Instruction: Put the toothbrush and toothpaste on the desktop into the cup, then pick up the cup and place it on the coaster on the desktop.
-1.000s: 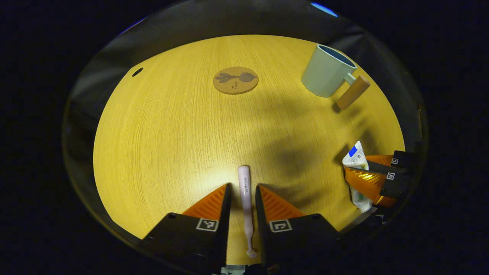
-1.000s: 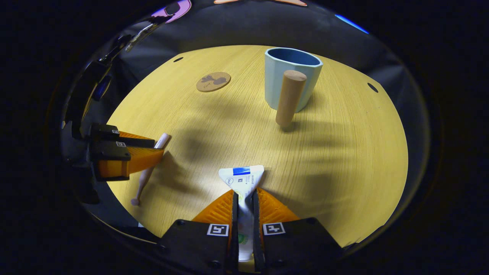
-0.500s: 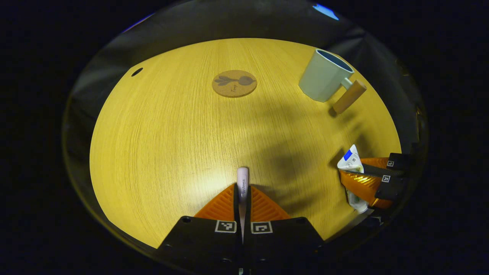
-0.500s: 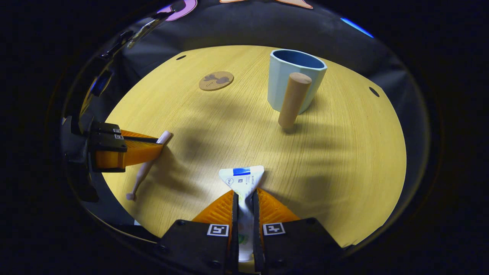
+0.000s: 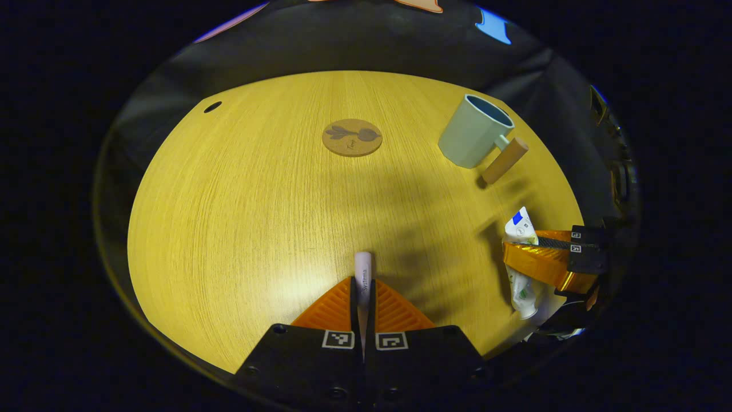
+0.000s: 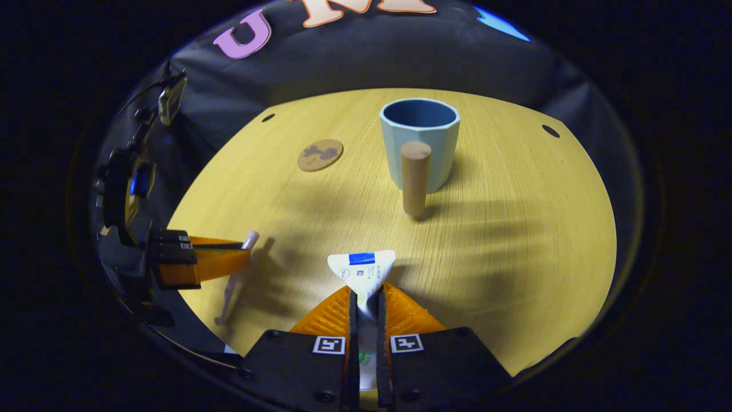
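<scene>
We see pale toothbrush [image 5: 362, 270] and toothpaste tube [image 6: 363, 273] lifted, light-blue cup [image 6: 419, 143] upright, cork coaster [image 5: 351, 137] left of it

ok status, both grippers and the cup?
Left gripper shut on toothbrush. Right gripper shut on toothpaste. Cup upright on the desktop, nothing in it visible, off the coaster. Nothing in the way.
</scene>
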`<control>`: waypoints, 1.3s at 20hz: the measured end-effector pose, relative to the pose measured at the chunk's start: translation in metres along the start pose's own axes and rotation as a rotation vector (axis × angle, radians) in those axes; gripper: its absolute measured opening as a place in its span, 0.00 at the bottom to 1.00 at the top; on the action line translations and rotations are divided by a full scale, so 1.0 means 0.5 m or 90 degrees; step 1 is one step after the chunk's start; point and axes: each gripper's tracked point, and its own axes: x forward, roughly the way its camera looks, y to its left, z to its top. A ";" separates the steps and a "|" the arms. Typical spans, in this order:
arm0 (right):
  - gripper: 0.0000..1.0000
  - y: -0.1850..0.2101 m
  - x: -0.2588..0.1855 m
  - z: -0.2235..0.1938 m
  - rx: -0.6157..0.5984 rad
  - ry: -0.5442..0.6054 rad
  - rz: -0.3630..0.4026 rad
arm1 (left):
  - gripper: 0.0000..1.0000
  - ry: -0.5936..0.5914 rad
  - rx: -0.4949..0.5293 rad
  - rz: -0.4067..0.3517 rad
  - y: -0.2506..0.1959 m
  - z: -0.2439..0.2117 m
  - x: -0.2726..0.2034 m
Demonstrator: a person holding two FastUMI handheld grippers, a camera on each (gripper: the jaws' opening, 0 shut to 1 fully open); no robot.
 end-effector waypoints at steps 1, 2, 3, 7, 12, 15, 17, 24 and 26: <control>0.14 0.002 -0.010 0.017 0.006 -0.015 0.006 | 0.00 -0.014 -0.002 -0.001 -0.002 0.009 -0.009; 0.14 0.005 -0.024 0.039 0.013 -0.033 0.011 | 0.00 -0.020 -0.004 -0.001 -0.005 0.013 -0.019; 0.14 0.007 -0.038 0.061 0.020 -0.051 0.017 | 0.00 -0.029 -0.005 -0.007 -0.009 0.019 -0.025; 0.14 0.013 -0.078 0.181 0.046 -0.144 0.046 | 0.00 -0.063 -0.026 -0.019 -0.022 0.040 -0.068; 0.14 0.006 -0.089 0.332 0.046 -0.240 0.066 | 0.00 -0.091 -0.036 -0.015 -0.029 0.055 -0.106; 0.14 -0.006 -0.075 0.413 0.061 -0.276 0.066 | 0.00 -0.104 -0.053 -0.011 -0.025 0.059 -0.117; 0.14 -0.021 -0.074 0.463 0.067 -0.304 0.061 | 0.00 -0.111 -0.064 -0.005 -0.021 0.058 -0.133; 0.14 -0.073 -0.009 0.552 0.088 -0.381 0.014 | 0.00 -0.136 -0.092 0.024 -0.016 0.049 -0.186; 0.14 -0.082 0.001 0.566 0.089 -0.396 0.006 | 0.00 -0.137 -0.096 0.029 -0.016 0.044 -0.197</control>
